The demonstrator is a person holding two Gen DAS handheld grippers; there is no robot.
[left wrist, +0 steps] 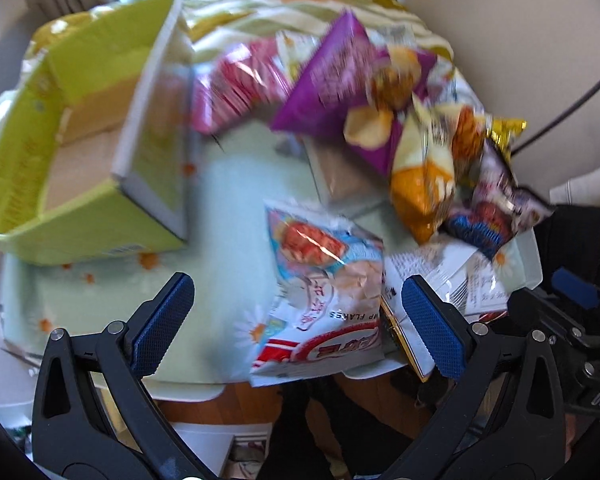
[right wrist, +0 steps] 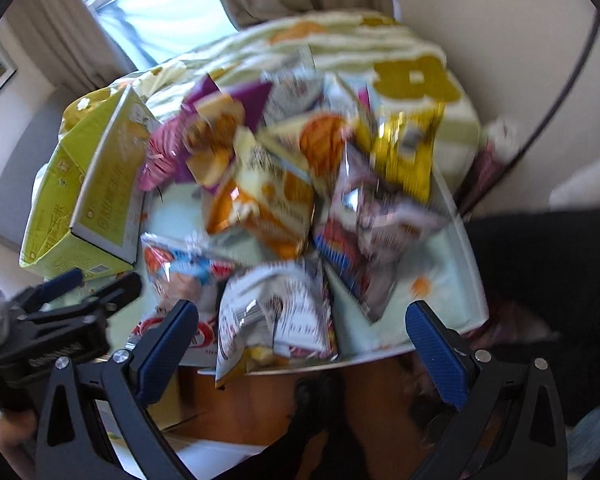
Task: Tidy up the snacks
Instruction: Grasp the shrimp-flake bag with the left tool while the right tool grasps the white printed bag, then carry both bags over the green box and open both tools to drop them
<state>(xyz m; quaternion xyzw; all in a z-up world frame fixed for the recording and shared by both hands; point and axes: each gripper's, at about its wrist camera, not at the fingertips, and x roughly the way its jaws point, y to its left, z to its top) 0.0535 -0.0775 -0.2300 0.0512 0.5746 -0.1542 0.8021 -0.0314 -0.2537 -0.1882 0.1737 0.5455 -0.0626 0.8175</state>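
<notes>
My left gripper point(left wrist: 298, 322) hangs spread wide with nothing between its blue pads, just above the white-and-blue crinkly shrimp-flakes bag point(left wrist: 324, 292) at the near edge of the pale green flowered table point(left wrist: 228, 184). My right gripper point(right wrist: 302, 338) is likewise released, over a silver-white foil snack bag point(right wrist: 274, 314). The open yellow-green cardboard box point(left wrist: 72, 152) stands left of the snack pile.

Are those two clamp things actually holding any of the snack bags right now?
No. The left gripper and the right gripper both have their jaws spread wide, with the snack bags lying loose on the table.
</notes>
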